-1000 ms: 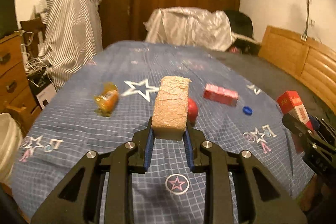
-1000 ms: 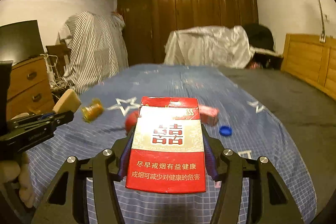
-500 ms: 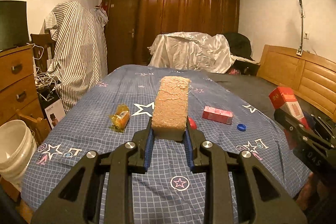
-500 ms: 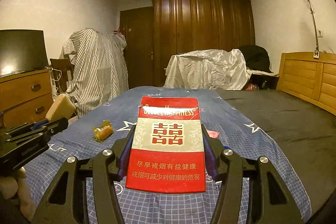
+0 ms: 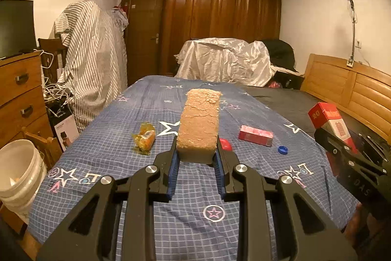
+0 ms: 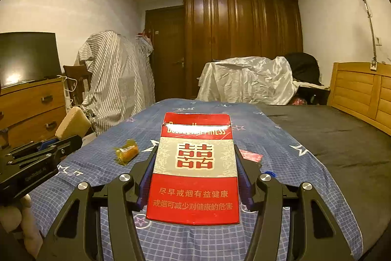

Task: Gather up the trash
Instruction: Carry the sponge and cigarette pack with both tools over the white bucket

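My left gripper [image 5: 197,151] is shut on a tan, crumbly sponge block [image 5: 199,121], held above the blue star-print bedspread [image 5: 117,129]. My right gripper [image 6: 195,158] is shut on a red and white cigarette pack [image 6: 195,168], also raised over the bed. In the left wrist view the same pack [image 5: 328,122] shows at the right; in the right wrist view the sponge [image 6: 73,122] shows at the left. On the bedspread lie an orange wrapper [image 5: 144,138], a red ball [image 5: 225,144], a pink box [image 5: 255,135] and a blue bottle cap [image 5: 282,150].
A white bucket [image 5: 17,170] stands on the floor left of the bed, by a wooden dresser [image 5: 19,94]. A striped cloth drapes over a chair [image 5: 92,60]. A covered heap [image 5: 224,62] lies at the bed's far end, a wooden headboard [image 5: 354,87] on the right.
Both grippers have risen and tilted up with their loads, so more of the room and ceiling shows. The bucket has come into the left wrist view. Over the last half second little changed.
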`<state>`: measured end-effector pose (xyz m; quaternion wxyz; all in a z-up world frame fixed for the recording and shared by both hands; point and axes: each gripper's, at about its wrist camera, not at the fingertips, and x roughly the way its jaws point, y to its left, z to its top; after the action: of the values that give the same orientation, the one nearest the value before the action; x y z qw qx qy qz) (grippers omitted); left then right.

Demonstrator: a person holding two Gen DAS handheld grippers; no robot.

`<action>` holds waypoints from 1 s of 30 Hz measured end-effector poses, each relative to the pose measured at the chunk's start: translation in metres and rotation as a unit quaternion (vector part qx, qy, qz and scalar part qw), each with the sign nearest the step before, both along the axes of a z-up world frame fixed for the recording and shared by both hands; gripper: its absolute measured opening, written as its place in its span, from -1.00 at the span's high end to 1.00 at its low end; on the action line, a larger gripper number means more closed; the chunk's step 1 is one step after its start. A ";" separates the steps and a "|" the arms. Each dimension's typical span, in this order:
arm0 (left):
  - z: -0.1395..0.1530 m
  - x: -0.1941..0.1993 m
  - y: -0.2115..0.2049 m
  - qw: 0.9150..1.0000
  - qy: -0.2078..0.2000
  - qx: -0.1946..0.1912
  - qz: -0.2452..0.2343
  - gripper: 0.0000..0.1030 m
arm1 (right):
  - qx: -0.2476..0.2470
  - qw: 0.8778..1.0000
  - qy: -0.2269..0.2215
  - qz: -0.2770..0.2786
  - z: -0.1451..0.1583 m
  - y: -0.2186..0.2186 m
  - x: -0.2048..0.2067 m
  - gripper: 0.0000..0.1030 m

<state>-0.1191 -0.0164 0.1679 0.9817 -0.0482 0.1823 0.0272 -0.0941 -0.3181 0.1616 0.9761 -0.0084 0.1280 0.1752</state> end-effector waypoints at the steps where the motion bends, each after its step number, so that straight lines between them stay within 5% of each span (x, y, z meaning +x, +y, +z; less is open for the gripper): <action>1: 0.001 -0.001 0.006 1.000 0.001 0.001 0.006 0.53 | -0.002 1.000 0.000 0.008 0.002 0.006 0.000 -0.12; 15: 0.019 -0.022 0.116 0.993 0.016 0.001 0.118 0.53 | -0.019 0.991 0.007 0.130 0.031 0.135 0.005 -0.12; 30: 0.029 -0.069 0.239 0.974 0.033 -0.010 0.224 0.53 | -0.050 0.961 0.025 0.272 0.064 0.331 -0.017 -0.12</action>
<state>-0.1880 0.2228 0.1973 0.9435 -0.0966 0.1993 0.2465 -0.1114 0.0129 0.2259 0.8865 -0.0871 0.1540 0.4277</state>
